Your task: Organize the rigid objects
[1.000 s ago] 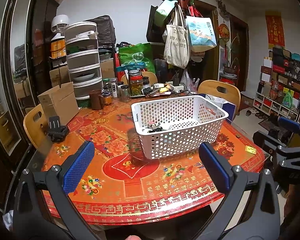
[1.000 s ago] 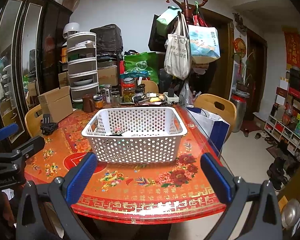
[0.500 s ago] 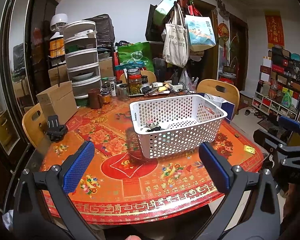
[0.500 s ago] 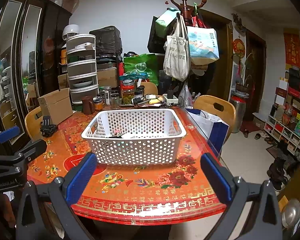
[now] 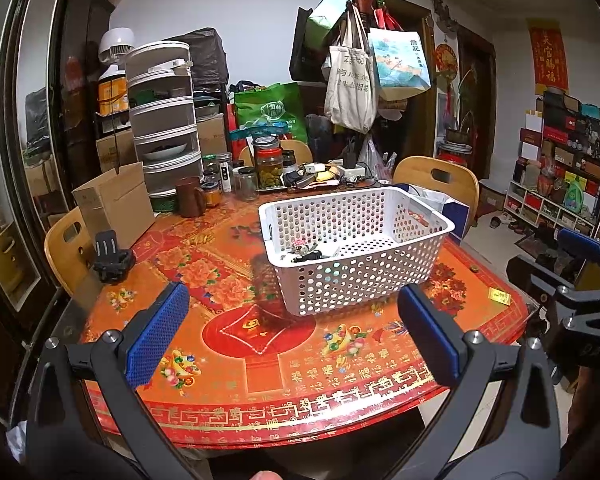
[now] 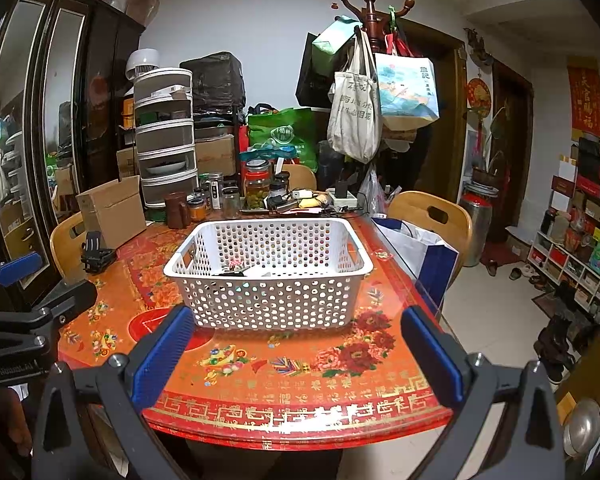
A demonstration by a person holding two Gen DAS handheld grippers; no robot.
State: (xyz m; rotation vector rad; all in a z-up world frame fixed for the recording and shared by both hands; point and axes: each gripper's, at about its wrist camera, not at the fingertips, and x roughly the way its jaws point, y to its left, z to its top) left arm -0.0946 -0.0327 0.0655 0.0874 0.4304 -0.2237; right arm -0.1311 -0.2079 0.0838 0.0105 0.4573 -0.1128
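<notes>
A white perforated plastic basket stands on the red floral table; it also shows in the right wrist view. A few small dark and white items lie in its left part, also seen in the right wrist view. My left gripper is open and empty, held above the table's near edge, short of the basket. My right gripper is open and empty, also near the table's front edge. Each gripper shows at the side of the other's view.
A black clamp-like object lies at the table's left edge by a cardboard box. Jars, a brown mug and clutter fill the far side. Wooden chairs and a blue-white bag stand around.
Both grippers have drawn back slightly and risen; the basket looks a little farther away. Both stay open and empty.
</notes>
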